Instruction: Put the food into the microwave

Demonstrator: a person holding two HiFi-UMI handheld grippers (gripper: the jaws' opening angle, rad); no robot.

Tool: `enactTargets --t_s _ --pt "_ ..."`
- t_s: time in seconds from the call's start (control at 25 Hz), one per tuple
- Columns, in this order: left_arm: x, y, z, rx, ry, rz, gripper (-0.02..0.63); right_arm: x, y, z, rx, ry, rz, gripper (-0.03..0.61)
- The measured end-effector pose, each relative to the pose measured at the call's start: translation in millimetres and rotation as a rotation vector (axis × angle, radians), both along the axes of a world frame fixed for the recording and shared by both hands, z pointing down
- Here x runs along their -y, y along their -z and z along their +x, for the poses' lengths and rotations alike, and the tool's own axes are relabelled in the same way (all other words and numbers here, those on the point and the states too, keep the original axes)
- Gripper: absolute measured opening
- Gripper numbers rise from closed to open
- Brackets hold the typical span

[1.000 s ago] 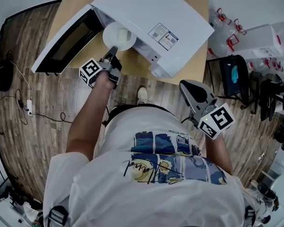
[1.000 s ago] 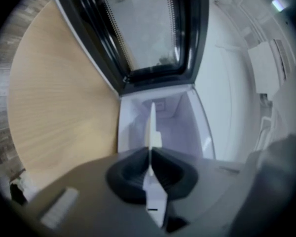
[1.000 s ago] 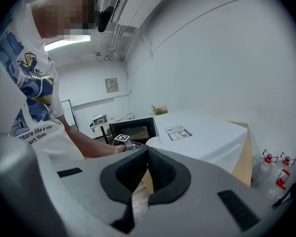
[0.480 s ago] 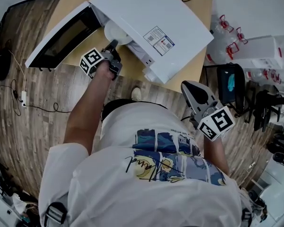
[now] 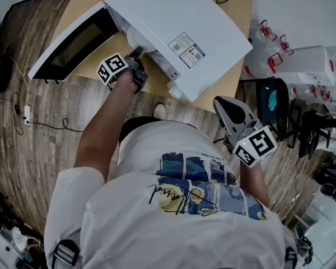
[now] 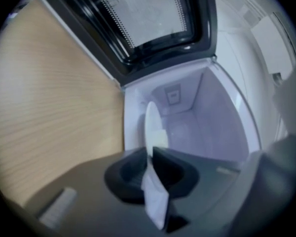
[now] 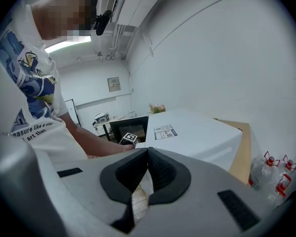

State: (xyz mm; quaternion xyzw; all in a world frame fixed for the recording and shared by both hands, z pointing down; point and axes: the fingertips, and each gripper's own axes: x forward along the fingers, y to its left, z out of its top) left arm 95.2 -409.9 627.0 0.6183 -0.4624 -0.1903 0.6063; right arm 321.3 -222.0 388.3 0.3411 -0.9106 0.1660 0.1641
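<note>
Since a second ago the left tool point(image 5: 136, 54) has pushed the plate point(image 6: 151, 125) of food deeper into the open microwave point(image 5: 179, 27) on the surface point(image 5: 227, 74). Its jaws are opening, pads still at the plate's rim. Away from the microwave, the right tool point(image 7: 148, 152) is clenched and empty.

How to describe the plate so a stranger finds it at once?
Look at the white microwave on the wooden table, its door open. In its mouth is a round white plate, rim between the opening jaws of the left gripper; it alone is round there.
</note>
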Motion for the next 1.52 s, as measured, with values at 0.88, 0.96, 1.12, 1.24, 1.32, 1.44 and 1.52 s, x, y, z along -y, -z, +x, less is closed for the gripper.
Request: enactTargets --t_s 0.88,0.96,1.12,1.24,1.32,1.44,1.52 --pt "-32.0 19.3 -24.3 0.346 -0.153 0.071 0.132 -16.1 -2.8 -41.9 0.02 -0.013 -0.012 0.008" --pt "-41.8 24.4 -32.3 0.371 -0.179 0.086 0.13 -20.8 -2.9 -54.3 0.027 -0.007 -0.012 0.008" --pt "-61.9 36.3 -48.2 0.414 -0.234 0.124 0.122 -29.3 -3.6 -81.0 0.037 0.009 -0.01 0.008" --pt "-77.7 45.5 -63.2 0.436 -0.27 0.143 0.098 -35.6 -2.7 -102.7 0.042 0.016 -0.004 0.008" --pt "-89.3 52.5 -73.1 0.456 -0.3 0.158 0.05 -39.6 -2.6 -117.0 0.044 0.016 -0.002 0.008" --pt "-105.5 66.0 -86.1 0.47 -0.343 0.196 0.014 -45.7 -3.0 -138.2 0.045 0.014 0.003 0.008" --pt "-115.8 77.2 -93.5 0.456 -0.362 0.227 0.008 -51.9 -3.7 -152.3 0.042 0.016 0.005 0.008"
